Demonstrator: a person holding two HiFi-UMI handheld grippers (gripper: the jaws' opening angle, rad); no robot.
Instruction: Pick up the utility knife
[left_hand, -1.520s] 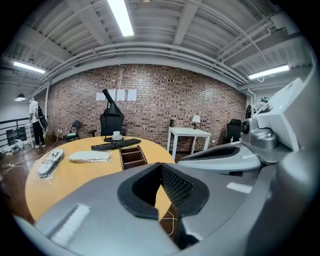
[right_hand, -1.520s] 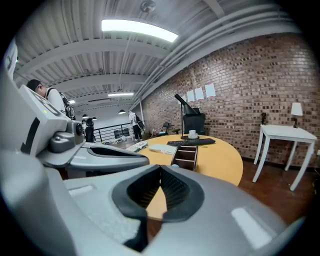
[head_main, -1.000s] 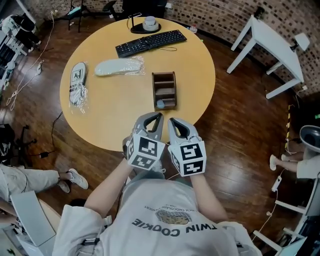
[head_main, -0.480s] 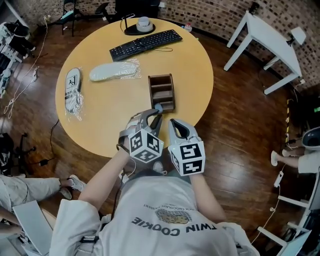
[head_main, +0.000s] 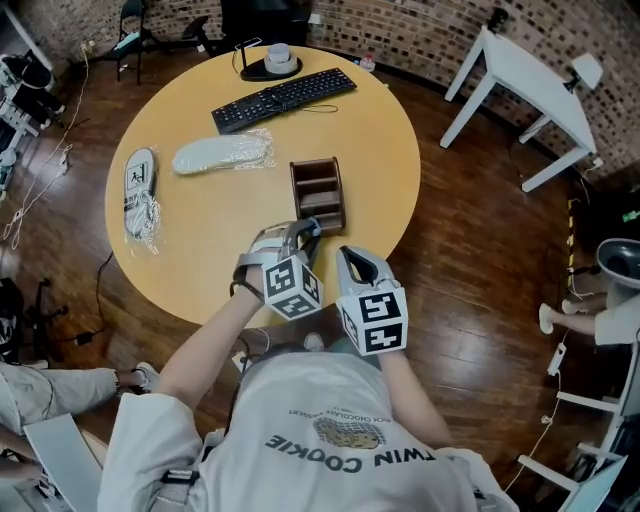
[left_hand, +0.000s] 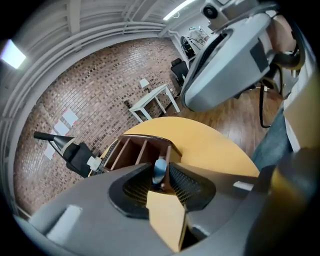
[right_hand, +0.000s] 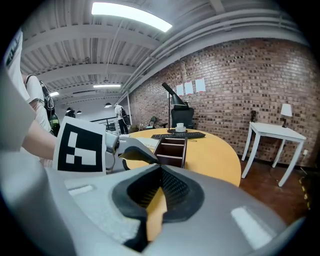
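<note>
The utility knife (head_main: 316, 224) stands with its blue end up in the nearest compartment of a brown wooden organizer (head_main: 318, 190) on the round yellow table (head_main: 220, 240). My left gripper (head_main: 307, 233) points down at it, jaws opening. In the left gripper view the blue knife (left_hand: 160, 170) shows in the gap at the tips of the left gripper (left_hand: 160, 181), and the pads do not press on it. My right gripper (head_main: 350, 258) hangs by the table's near edge, beside the left one. In the right gripper view the right gripper (right_hand: 160, 170) has its tips together with nothing held.
A black keyboard (head_main: 283, 98), a bagged white insole (head_main: 222, 154) and a bagged shoe (head_main: 140, 190) lie farther back on the table. A cup on a black stand (head_main: 272, 62) sits at the far edge. A white side table (head_main: 530, 90) stands at the right.
My left gripper moved forward and down over the table edge to the organizer, rolled, and its jaws spread apart. The right gripper sank a little.
</note>
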